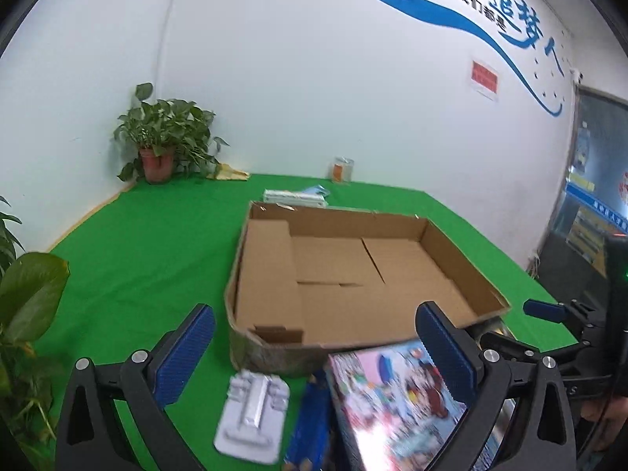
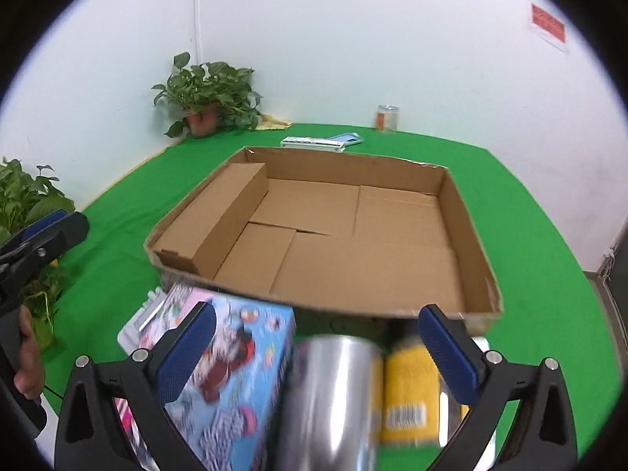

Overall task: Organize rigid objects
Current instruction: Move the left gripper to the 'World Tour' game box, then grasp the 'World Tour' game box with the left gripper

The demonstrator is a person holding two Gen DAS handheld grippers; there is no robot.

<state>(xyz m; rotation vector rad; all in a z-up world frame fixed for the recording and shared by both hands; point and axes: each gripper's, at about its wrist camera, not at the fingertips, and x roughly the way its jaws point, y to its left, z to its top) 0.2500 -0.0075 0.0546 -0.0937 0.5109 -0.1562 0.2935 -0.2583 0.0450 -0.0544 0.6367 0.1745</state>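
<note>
A: Left gripper (image 1: 314,357)?
B: Spread wide, grasping nothing. White tray (image 1: 251,418) low between the fingers, picture box (image 1: 392,404) just inside the right finger, neither touched.
A: Right gripper (image 2: 316,355)?
B: Also released, nothing clamped. Steel can (image 2: 333,396) dead ahead and below, yellow bottle (image 2: 410,388) beside it toward the right finger, picture box (image 2: 235,373) behind the left finger.
A: Carton (image 1: 463,259)?
B: Just beyond both grippers on the green tabletop (image 1: 149,243), empty except a cardboard insert along the left wall.
A: Step in hand?
B: Likely the start: picking a first item, none packed yet.
A: Next move?
B: Probably drop onto the can, close across its round side, lift clear of the near wall, set inside.
</note>
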